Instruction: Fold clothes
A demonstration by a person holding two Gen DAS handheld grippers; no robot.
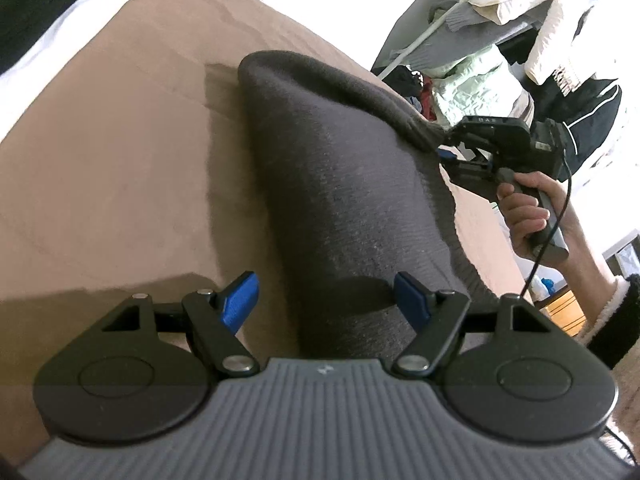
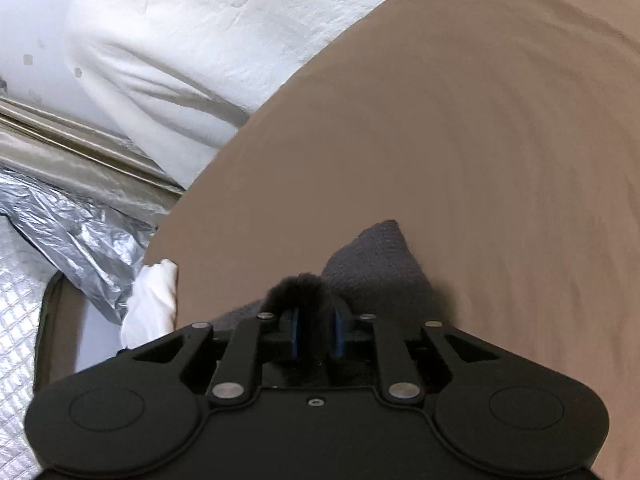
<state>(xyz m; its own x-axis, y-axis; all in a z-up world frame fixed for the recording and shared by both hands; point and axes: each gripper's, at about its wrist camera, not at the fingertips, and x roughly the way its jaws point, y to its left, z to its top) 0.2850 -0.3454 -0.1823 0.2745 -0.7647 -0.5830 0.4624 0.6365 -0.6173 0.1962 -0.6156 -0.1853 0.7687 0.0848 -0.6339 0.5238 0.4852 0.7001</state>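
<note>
Ahead and left of my left gripper (image 1: 326, 300) the tan surface (image 1: 120, 160) lies bare, open to pass. The raised grey garment (image 1: 340, 184) blocks the middle and right, with my right gripper (image 1: 444, 140) clamped on its far edge. Clutter (image 1: 500, 60) crowds the far right.

Left gripper (image 1: 326, 300): black linkage arms, blue pads, silver rivets, grey ribbed housing.
Right gripper (image 2: 316, 330): black body, blue pads, silver rivets.
Cable (image 1: 554, 236): black, thin.
Sleeve (image 1: 612, 312): dark, white fleece lining.
</note>
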